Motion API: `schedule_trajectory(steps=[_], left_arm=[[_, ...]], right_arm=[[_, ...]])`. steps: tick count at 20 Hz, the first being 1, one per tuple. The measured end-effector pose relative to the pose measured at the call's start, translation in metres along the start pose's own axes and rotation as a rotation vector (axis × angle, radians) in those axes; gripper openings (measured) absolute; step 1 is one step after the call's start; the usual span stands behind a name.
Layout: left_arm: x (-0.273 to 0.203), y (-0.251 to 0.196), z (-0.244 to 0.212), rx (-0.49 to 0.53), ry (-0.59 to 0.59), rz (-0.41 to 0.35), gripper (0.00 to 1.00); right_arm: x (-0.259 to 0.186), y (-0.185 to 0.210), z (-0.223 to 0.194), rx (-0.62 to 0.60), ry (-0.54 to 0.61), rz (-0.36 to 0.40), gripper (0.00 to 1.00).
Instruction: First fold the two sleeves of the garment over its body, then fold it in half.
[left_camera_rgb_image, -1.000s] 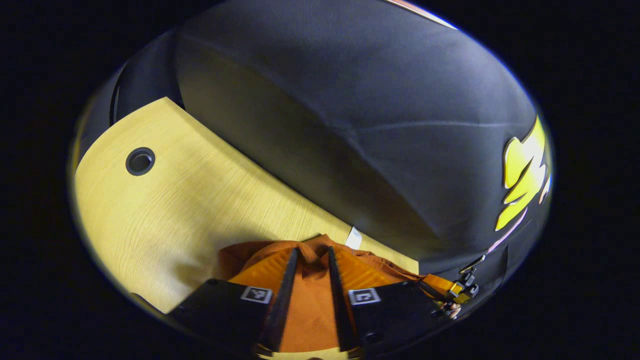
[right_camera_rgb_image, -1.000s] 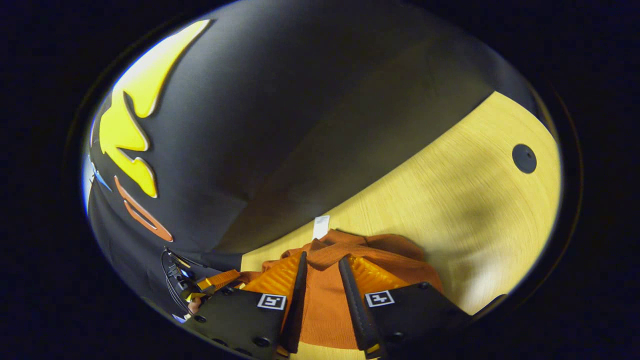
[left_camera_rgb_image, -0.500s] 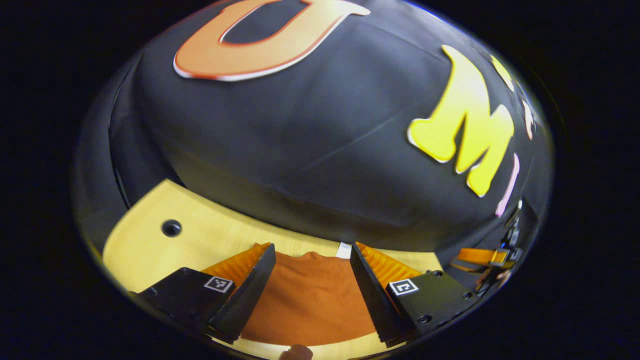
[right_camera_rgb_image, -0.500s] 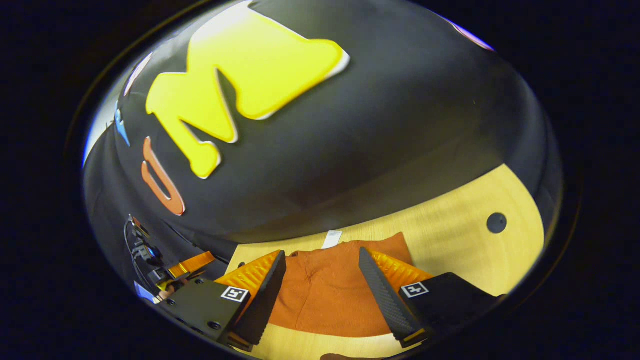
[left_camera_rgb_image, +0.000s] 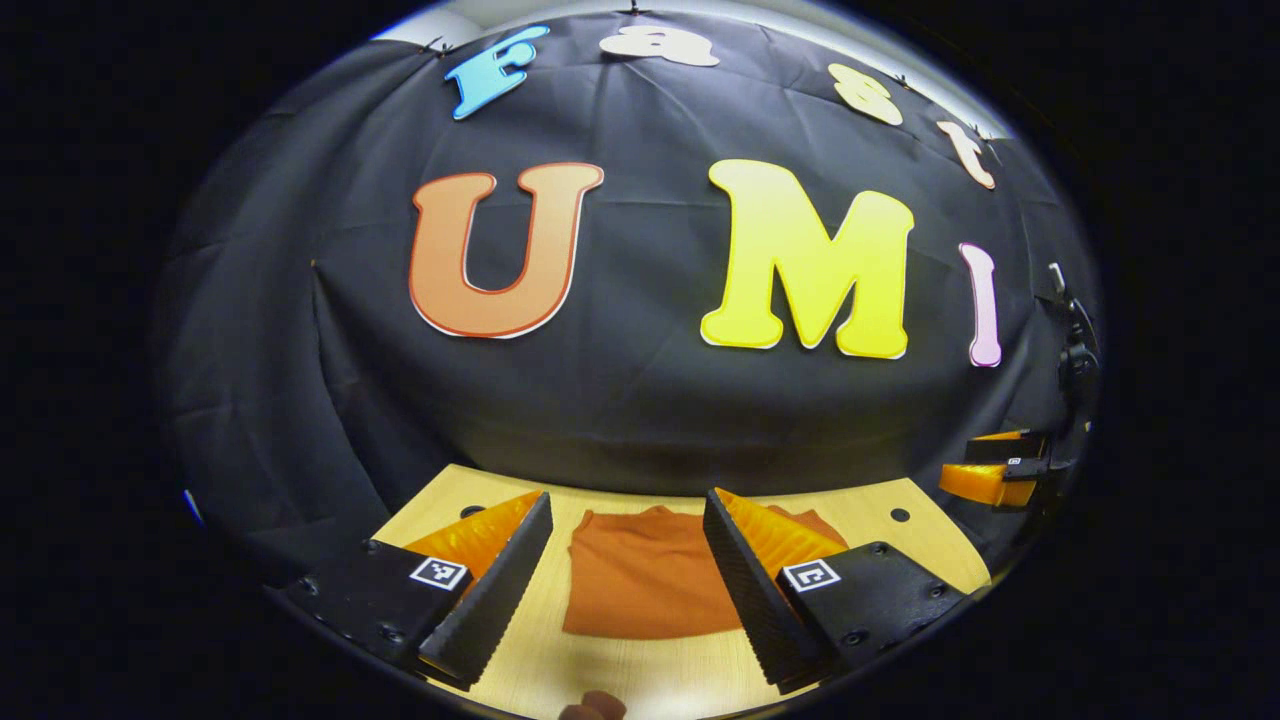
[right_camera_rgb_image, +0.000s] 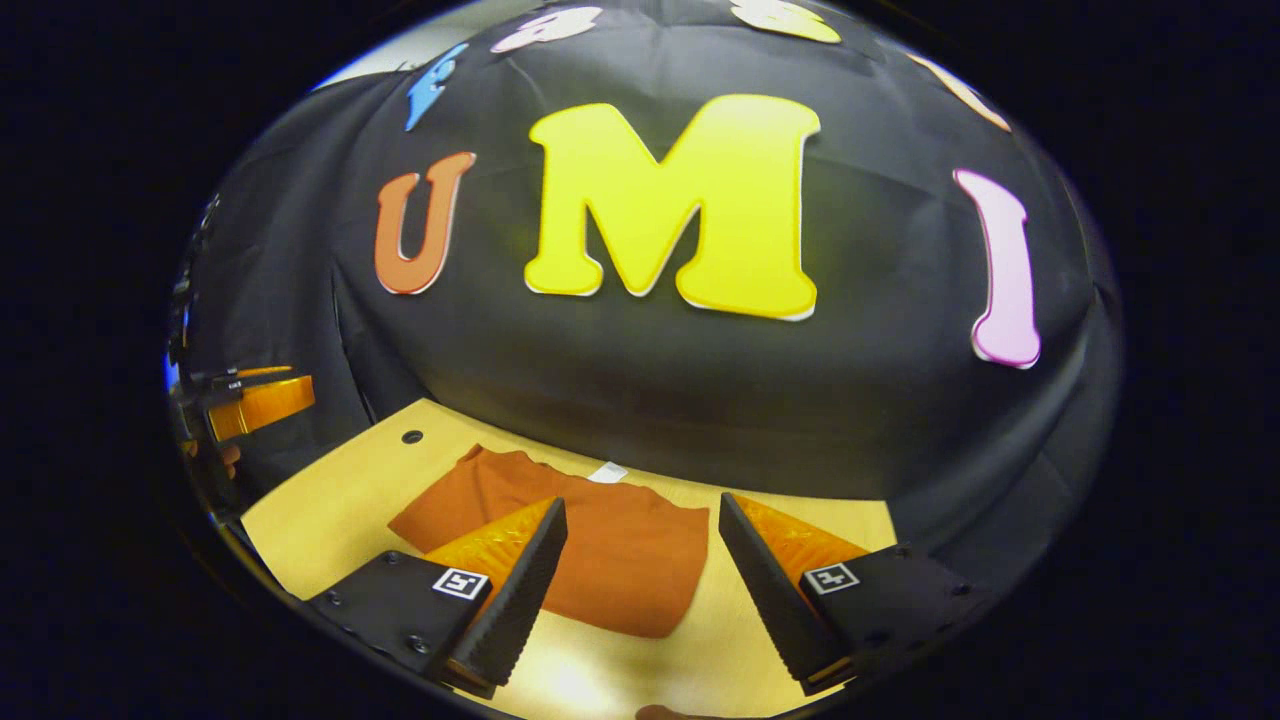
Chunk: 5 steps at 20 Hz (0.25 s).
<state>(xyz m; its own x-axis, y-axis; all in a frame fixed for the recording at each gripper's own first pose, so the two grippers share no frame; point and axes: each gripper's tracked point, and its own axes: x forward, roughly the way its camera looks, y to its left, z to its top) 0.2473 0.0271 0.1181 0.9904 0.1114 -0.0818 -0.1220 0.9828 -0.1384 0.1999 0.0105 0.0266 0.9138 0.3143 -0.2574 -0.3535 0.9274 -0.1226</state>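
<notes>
An orange garment (left_camera_rgb_image: 640, 575) lies folded into a compact rectangle on the light wooden table (left_camera_rgb_image: 620, 675); in the right gripper view the garment (right_camera_rgb_image: 620, 555) shows a small white tag at its far edge. My left gripper (left_camera_rgb_image: 625, 575) hangs open above and in front of it, with nothing between its fingers. My right gripper (right_camera_rgb_image: 640, 575) is also open and empty, raised over the garment's near right part. The right gripper (left_camera_rgb_image: 995, 470) appears at the right edge of the left gripper view, the left gripper (right_camera_rgb_image: 250, 400) at the left edge of the right gripper view.
The black cloth wall (left_camera_rgb_image: 620, 400) rises just behind the table's far edge. Small round holes sit in the table (right_camera_rgb_image: 320, 520) near its far corners (right_camera_rgb_image: 412, 437), (left_camera_rgb_image: 900, 515). Bare wood surrounds the garment.
Both grippers opened and let go of the garment, then lifted and drew back from it. The garment now lies flat and folded on the table.
</notes>
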Motion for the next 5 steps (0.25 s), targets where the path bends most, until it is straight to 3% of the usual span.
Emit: schedule_trajectory(steps=[3, 5], left_arm=[[-0.046, -0.002, -0.015, 0.03, -0.019, 0.035, 0.98], [-0.074, -0.012, -0.032, 0.01, 0.007, 0.014, 0.98]], right_arm=[[-0.058, 0.027, 0.003, -0.039, -0.084, -0.03, 0.98], [-0.098, 0.037, 0.002, -0.075, -0.14, -0.089, 0.95]])
